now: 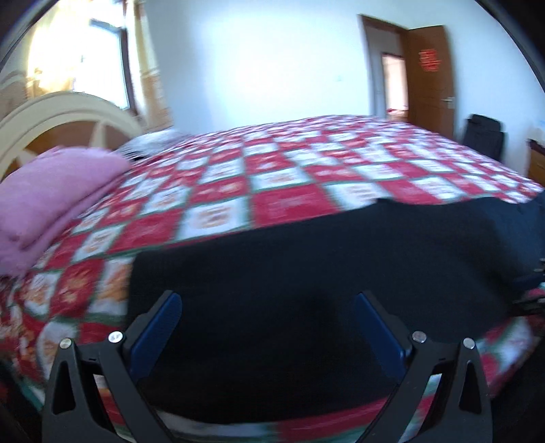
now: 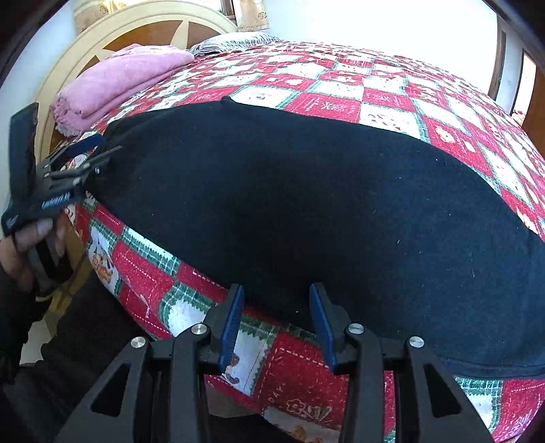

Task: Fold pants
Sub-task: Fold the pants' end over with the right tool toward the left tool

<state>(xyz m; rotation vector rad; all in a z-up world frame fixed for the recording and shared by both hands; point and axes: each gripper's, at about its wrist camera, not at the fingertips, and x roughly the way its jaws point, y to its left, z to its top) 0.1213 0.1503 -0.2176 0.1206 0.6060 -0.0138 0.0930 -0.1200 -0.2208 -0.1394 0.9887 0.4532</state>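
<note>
Black pants (image 1: pixel 306 272) (image 2: pixel 306 204) lie spread flat along the near side of a bed, on a red and white checked quilt (image 1: pixel 272 177) (image 2: pixel 374 95). My left gripper (image 1: pixel 269 300) hovers over one end of them, its blue-padded fingers wide apart and holding nothing; this view is blurred. In the right wrist view a hand holds that gripper (image 2: pixel 85 150) at the pants' left end. My right gripper (image 2: pixel 276 289) is over the near edge of the pants, partly open. The cloth's edge lies in the gap, and neither pad presses on it.
A folded pink blanket (image 1: pixel 51 191) (image 2: pixel 115 81) rests near the cream headboard (image 2: pixel 143 20) with a grey pillow (image 2: pixel 231 42) beside it. Across the room are a brown door (image 1: pixel 431 78) and a dark chair (image 1: pixel 483 136). The quilt hangs over the bed's near edge (image 2: pixel 289 375).
</note>
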